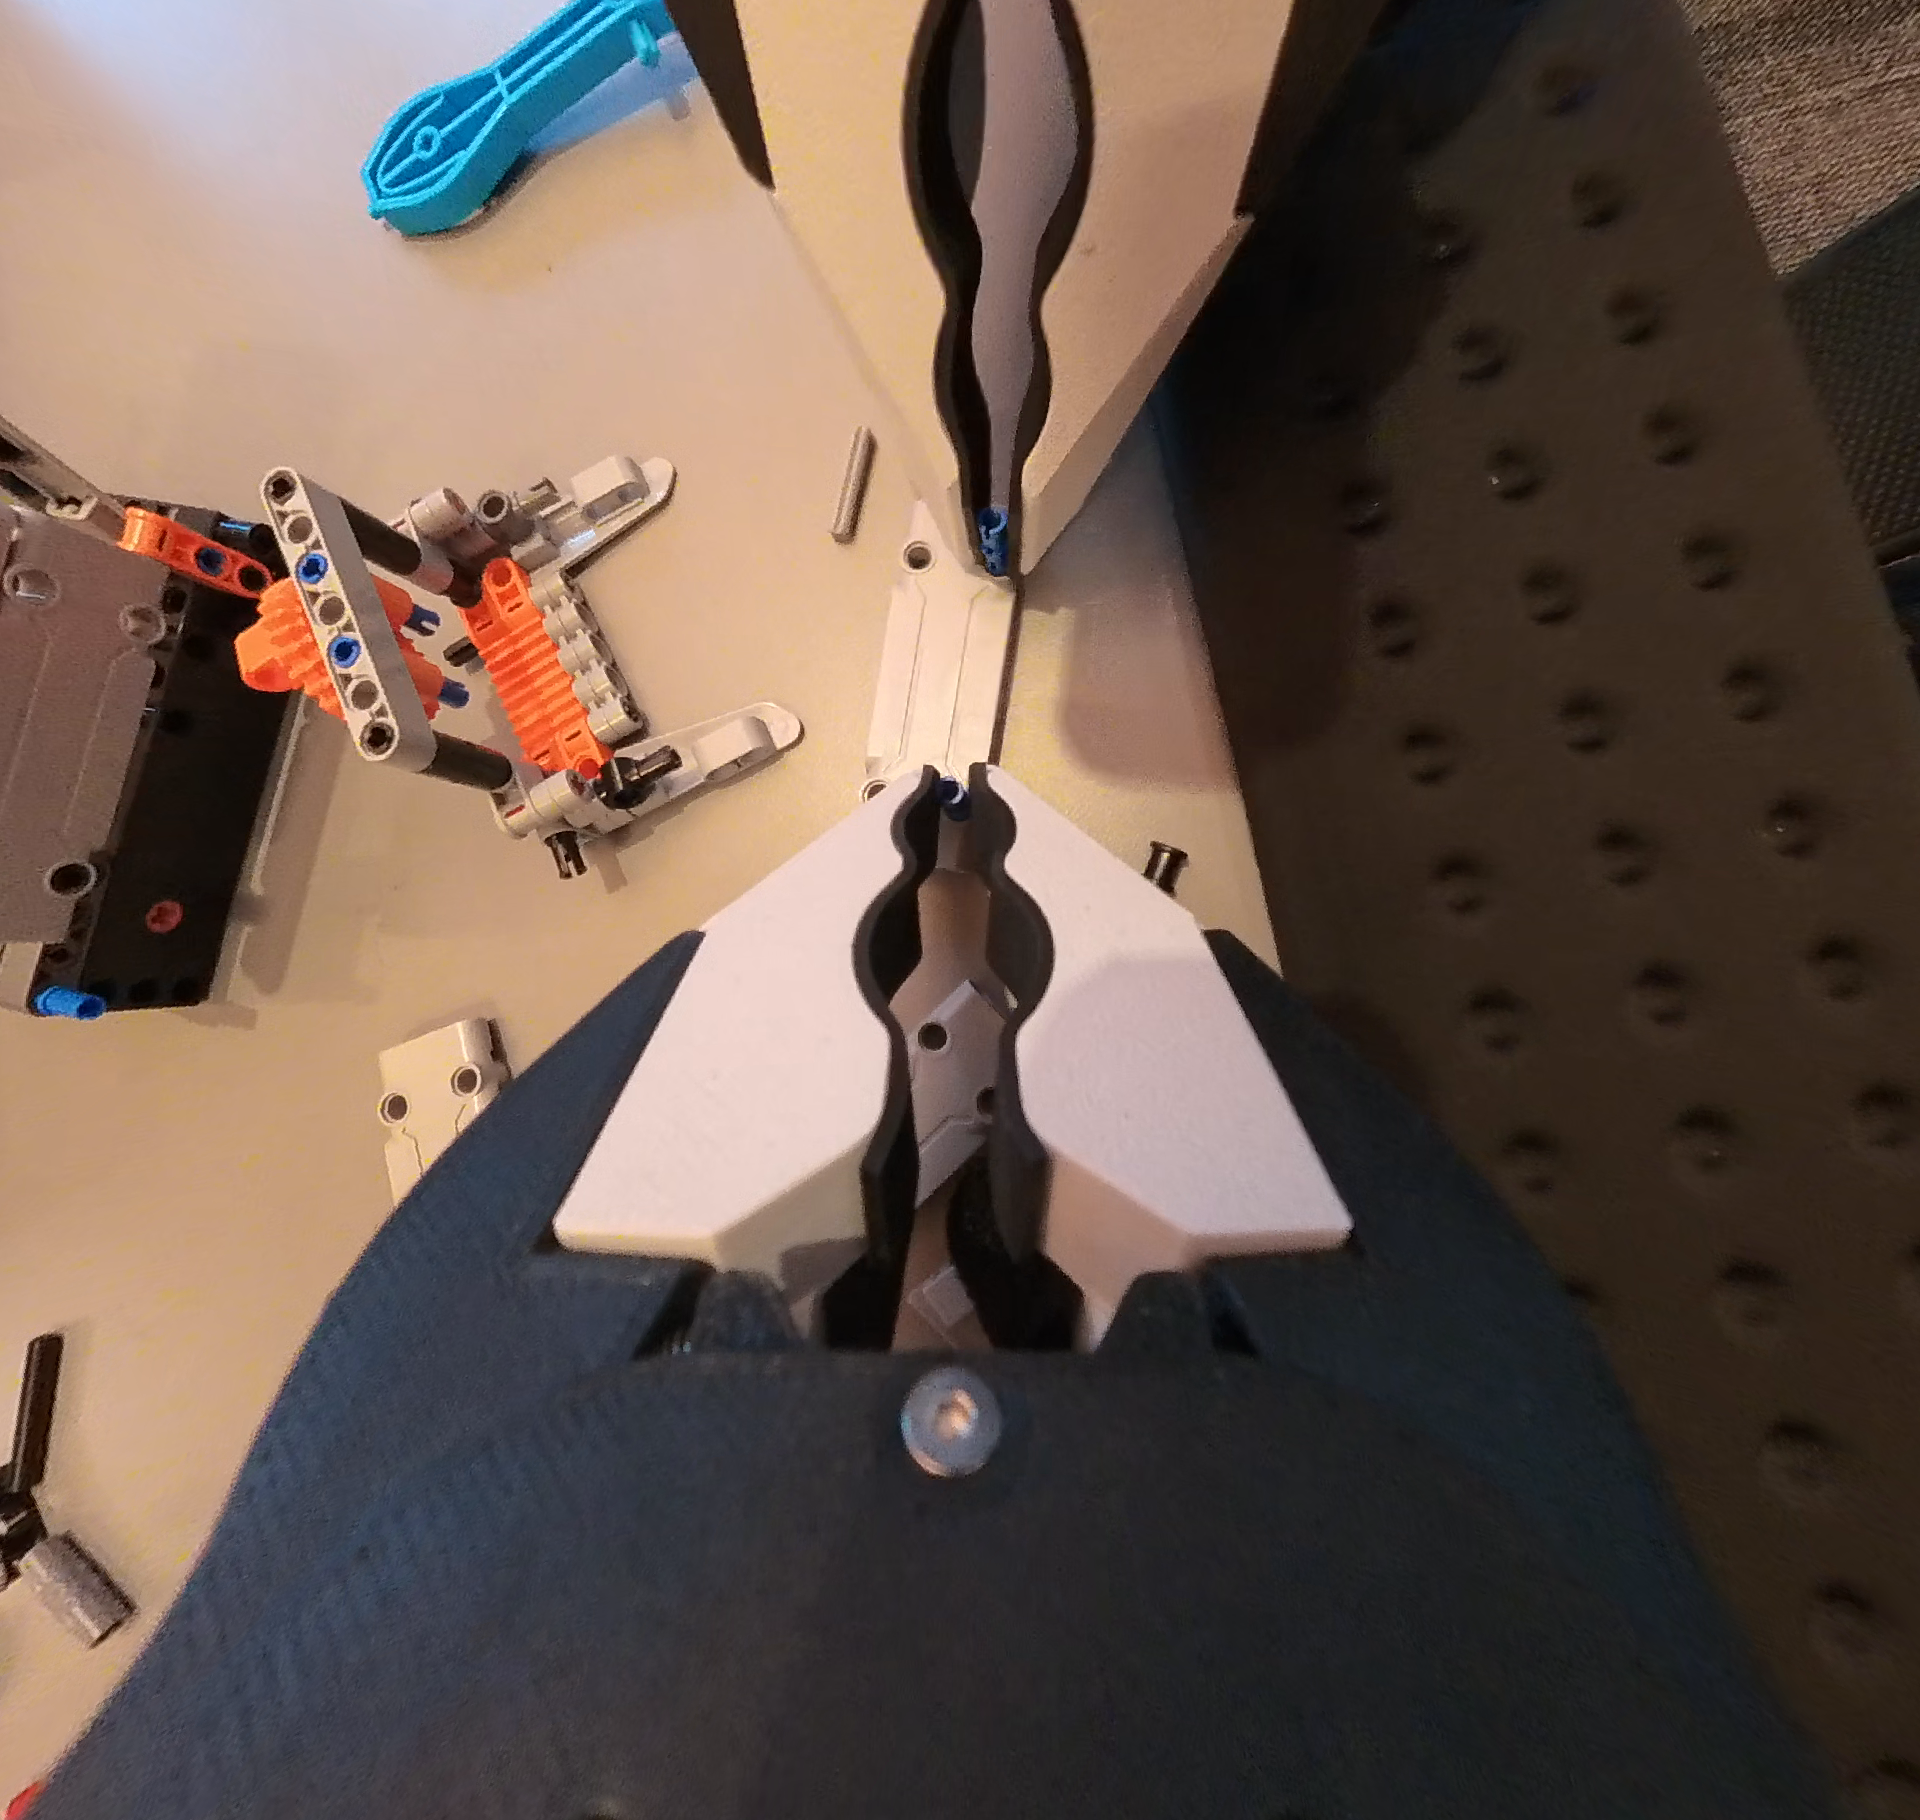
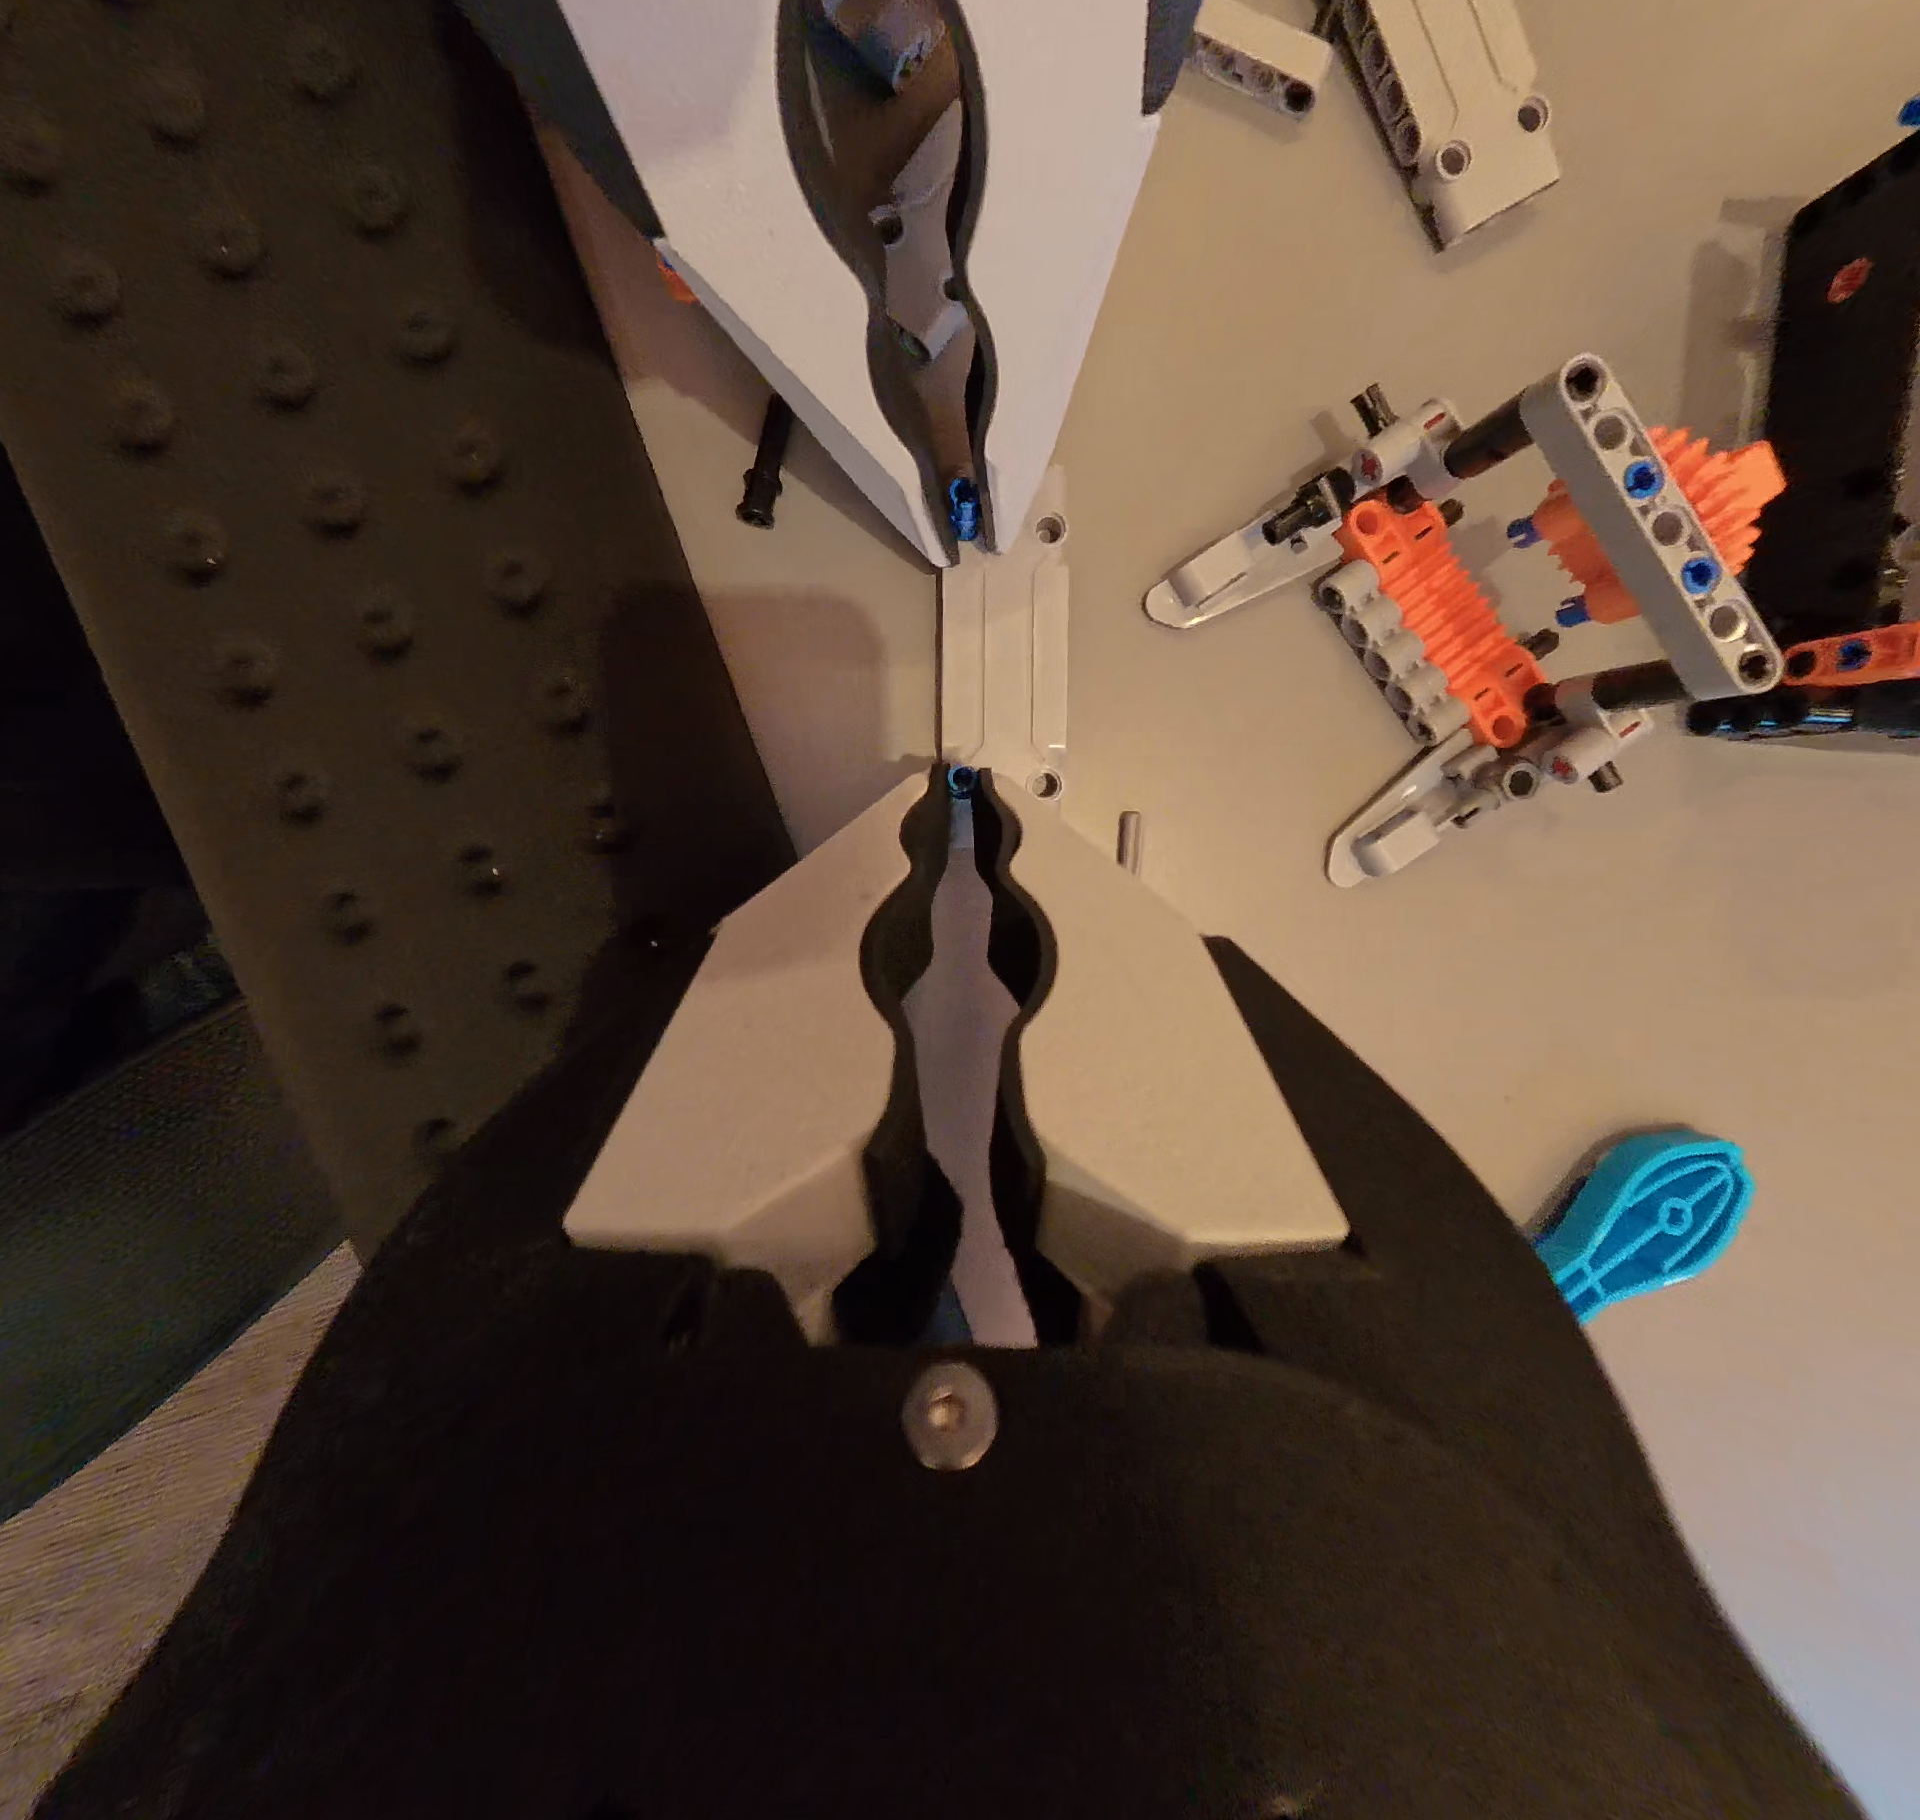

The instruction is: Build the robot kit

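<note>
Both jaws pinch blue pins: my left gripper (image 1: 954,796) and right gripper (image 2: 962,783) meet at opposite ends of a grey panel (image 1: 940,669) on the table (image 1: 260,368).

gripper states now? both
Left gripper: shut on a blue pin at one end of the grey panel.
Right gripper: shut on a second blue pin at the other end.

Both wrist views look steeply down, close — facing each other across one grey panel (image 1: 940,669) (image 2: 1003,669).
</note>
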Tool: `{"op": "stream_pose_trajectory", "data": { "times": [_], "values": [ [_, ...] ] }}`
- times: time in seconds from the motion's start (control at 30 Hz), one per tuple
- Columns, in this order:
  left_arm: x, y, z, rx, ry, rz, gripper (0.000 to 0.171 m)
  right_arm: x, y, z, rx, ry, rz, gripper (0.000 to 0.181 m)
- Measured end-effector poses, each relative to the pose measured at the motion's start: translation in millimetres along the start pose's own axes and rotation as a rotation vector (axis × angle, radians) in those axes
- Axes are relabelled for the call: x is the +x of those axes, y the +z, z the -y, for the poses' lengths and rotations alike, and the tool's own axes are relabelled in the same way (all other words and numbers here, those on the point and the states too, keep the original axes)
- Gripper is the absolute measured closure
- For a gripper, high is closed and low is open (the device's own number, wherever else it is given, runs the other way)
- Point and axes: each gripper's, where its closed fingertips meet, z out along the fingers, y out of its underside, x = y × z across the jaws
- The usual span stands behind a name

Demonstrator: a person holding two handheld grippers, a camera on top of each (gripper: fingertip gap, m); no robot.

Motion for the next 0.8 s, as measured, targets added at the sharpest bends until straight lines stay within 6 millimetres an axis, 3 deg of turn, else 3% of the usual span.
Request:
{"op": "stream_pose_trajectory", "data": {
  "times": [0.27, 0.43, 0.57, 0.8],
  "values": [
    [0, -1, 0, 0.007, -0.009, -0.011, 0.168, 2, -11, 9, 0.095, 0.059, -0.006, 0.174],
    [1, -2, -1, 0.013, -0.02, -0.032, 0.168, 4, -3, 9, 0.056, 0.038, -0.051, 0.177],
    [0, -5, -3, 0.012, -0.058, -0.044, 0.169, 9, -7, 19, 0.103, 0.029, -0.089, 0.164],
    [-5, -27, 5, 0.114, -0.218, -0.137, 0.169, 18, -19, 47, 0.123, -0.139, -0.315, 0.14]
  ]
}}
